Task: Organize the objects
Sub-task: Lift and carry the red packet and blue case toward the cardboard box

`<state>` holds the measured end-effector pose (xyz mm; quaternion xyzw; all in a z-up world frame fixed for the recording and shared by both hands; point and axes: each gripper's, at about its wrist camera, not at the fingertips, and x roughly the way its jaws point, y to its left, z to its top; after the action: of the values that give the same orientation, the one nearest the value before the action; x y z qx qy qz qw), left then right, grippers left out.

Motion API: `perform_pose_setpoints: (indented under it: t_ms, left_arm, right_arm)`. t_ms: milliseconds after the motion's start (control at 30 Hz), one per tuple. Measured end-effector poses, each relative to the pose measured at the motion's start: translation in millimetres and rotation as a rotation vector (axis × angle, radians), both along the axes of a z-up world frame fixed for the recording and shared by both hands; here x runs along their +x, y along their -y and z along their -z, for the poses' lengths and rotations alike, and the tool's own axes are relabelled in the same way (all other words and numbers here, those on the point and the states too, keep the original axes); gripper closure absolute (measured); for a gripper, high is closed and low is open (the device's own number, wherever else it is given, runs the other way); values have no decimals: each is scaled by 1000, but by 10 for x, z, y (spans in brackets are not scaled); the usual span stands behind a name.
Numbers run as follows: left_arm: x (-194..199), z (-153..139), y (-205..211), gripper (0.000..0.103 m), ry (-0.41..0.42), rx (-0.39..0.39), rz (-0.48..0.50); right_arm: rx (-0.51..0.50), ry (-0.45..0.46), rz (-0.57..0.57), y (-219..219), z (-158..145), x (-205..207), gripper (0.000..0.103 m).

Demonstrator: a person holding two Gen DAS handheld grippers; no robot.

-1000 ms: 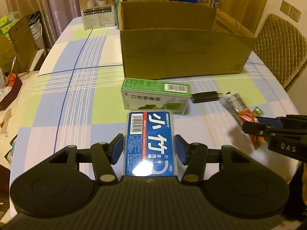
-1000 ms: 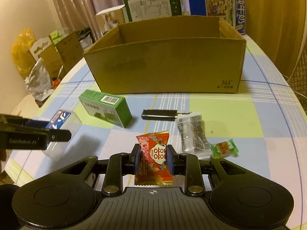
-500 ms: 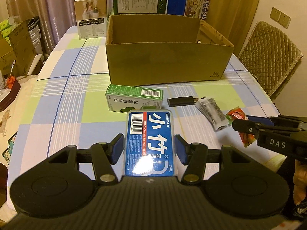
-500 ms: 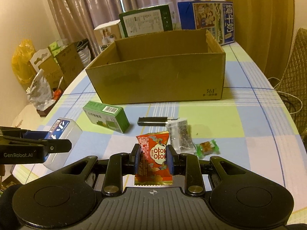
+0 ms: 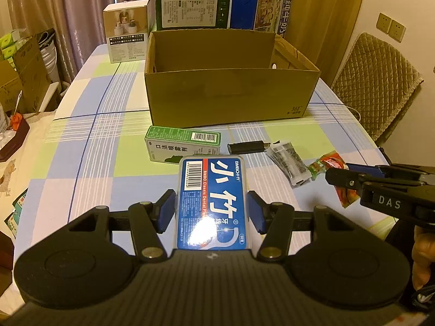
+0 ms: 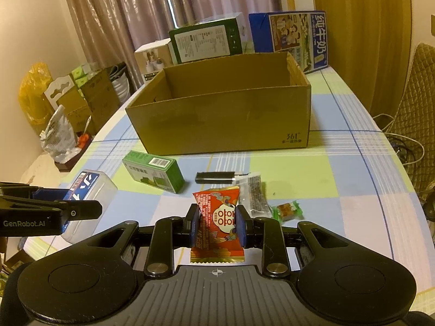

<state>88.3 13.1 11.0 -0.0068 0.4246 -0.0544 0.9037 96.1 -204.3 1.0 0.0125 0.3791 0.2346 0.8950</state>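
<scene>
Open cardboard box seemingly empty, left gripper clamping floss case, right gripper clamping red snack packet

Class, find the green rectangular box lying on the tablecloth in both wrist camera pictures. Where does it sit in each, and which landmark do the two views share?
Left wrist view: the green box lies centre-left, just beyond the held blue floss box.
Right wrist view: the green box lies left of centre, left of the black lighter.
Shared landmark: the open cardboard box stands just behind it in both.
</scene>
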Motion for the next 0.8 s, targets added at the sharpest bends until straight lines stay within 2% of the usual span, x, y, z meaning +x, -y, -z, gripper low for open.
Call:
perform_pose_setpoints:
  t_ms: [800]
  left_arm:
    - [-2,-16,60,51,-1,3,10]
  right_arm:
    - [-5,-9,1,44,-1,-5,78]
